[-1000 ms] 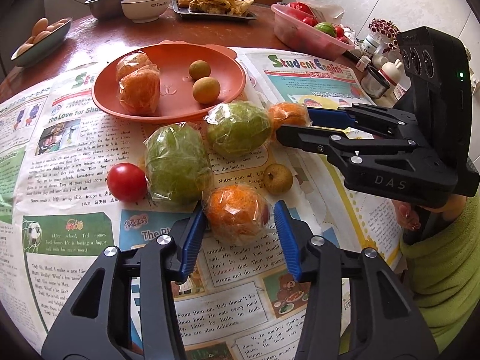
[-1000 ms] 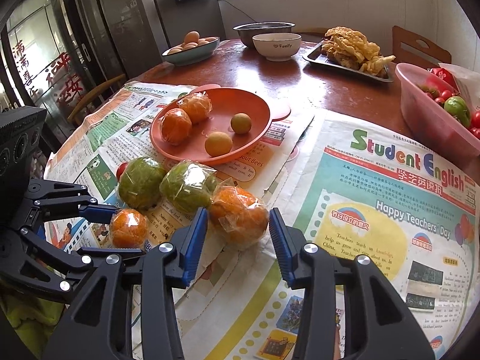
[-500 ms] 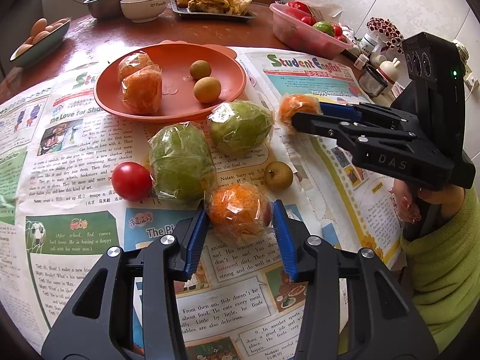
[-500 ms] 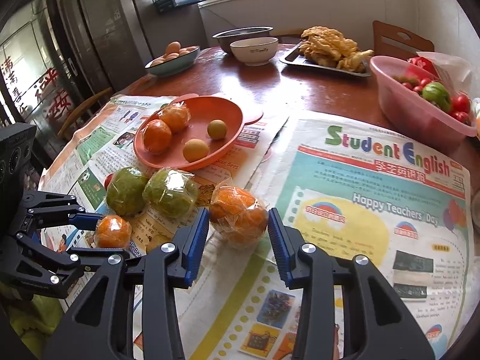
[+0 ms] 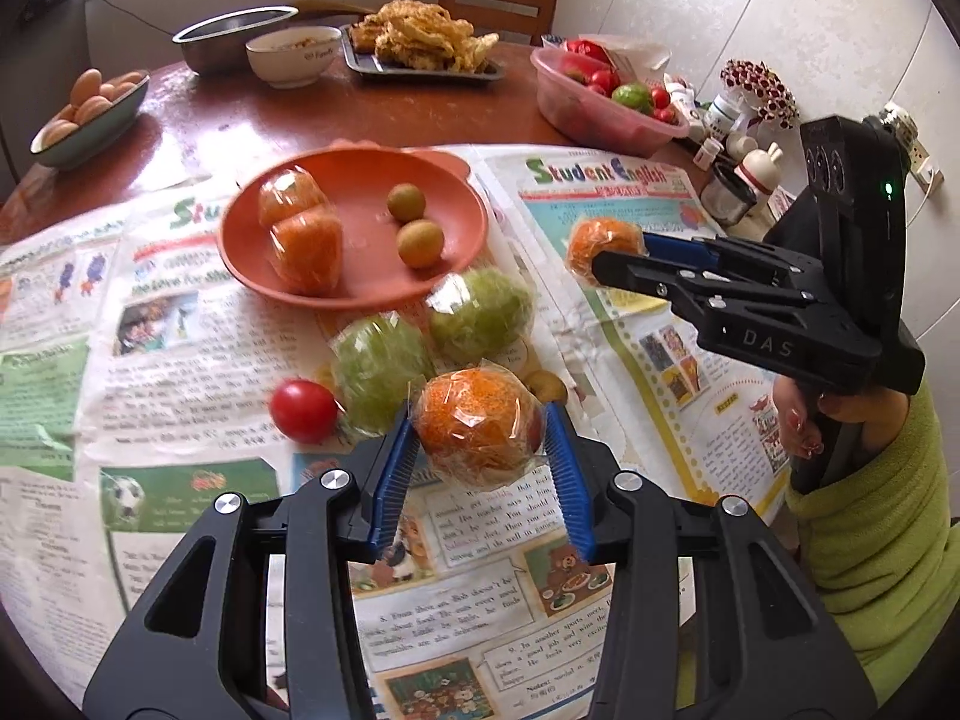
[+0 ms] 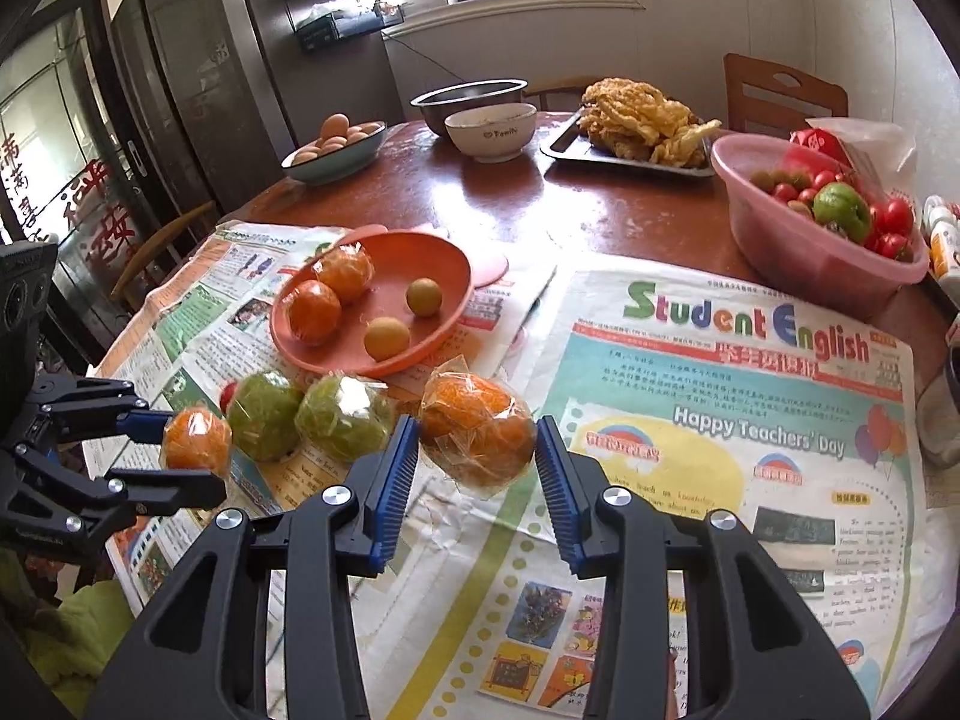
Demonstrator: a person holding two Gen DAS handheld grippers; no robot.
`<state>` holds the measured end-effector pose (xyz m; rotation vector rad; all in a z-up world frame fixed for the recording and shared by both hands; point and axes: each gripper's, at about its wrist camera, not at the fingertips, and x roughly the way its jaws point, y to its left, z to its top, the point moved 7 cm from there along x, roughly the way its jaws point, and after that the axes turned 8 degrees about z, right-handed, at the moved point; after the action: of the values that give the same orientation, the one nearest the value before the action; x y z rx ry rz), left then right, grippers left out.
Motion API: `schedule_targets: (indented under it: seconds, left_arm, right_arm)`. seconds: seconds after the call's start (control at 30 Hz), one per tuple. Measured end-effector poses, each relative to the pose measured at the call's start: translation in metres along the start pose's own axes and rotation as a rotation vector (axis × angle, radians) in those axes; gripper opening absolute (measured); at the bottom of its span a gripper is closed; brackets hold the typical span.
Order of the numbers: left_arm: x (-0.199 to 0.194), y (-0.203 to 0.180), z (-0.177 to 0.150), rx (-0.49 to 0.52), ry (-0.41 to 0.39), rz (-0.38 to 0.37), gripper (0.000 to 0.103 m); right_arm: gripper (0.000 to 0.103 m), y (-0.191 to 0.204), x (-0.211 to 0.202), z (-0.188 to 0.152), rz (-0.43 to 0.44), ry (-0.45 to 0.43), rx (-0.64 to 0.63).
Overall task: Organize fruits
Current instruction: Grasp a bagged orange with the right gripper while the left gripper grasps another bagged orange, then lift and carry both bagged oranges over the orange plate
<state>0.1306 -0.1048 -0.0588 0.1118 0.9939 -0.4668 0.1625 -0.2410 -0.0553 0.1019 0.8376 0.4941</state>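
- The orange plate [image 5: 360, 294] on the newspaper [image 5: 180, 360] holds two film-wrapped oranges [image 5: 303, 240] on one side and two small yellowish round fruits [image 5: 420, 243] on the other
- The pink tub [image 6: 804, 246] at the far right of the table holds small red fruit and one green one; a teal bowl [image 6: 336, 159] holds eggs; a grey tray [image 6: 624, 159] carries fried food, next to a white bowl [image 6: 492, 132] and a steel basin [image 6: 468, 96]
- Two wrapped green fruits [image 5: 480, 312] and a red tomato [image 5: 303, 411] lie on the paper just in front of the plate
- The left gripper [image 5: 480, 450] clamps a wrapped orange [image 5: 480, 432] between its blue pads; a second ago that orange sat on the paper, and it is now lifted clear
- The right gripper [image 6: 477, 450] grips another wrapped orange [image 6: 477, 435], which was also raised off the newspaper over the last second
- Both held oranges are in the air, near the green fruits and short of the plate
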Motion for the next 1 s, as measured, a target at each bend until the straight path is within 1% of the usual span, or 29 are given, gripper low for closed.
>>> schedule_targets:
  seconds: [0.33, 0.77, 1.0]
  left_arm:
    - [-0.012, 0.025, 0.021, -0.015, -0.029, 0.027, 0.035]
    - [-0.006, 0.066, 0.041, -0.044, -0.023, 0.055, 0.034]
    - [0.002, 0.079, 0.050, -0.053, -0.021, 0.052, 0.035]
  right_arm:
    - [0.039, 0.012, 0.000, 0.027, 0.003, -0.019, -0.028]
    - [0.039, 0.024, 0.019, 0.051, 0.014, -0.010, -0.040]
    - [0.039, 0.027, 0.030, 0.058, 0.012, 0.007, -0.044]
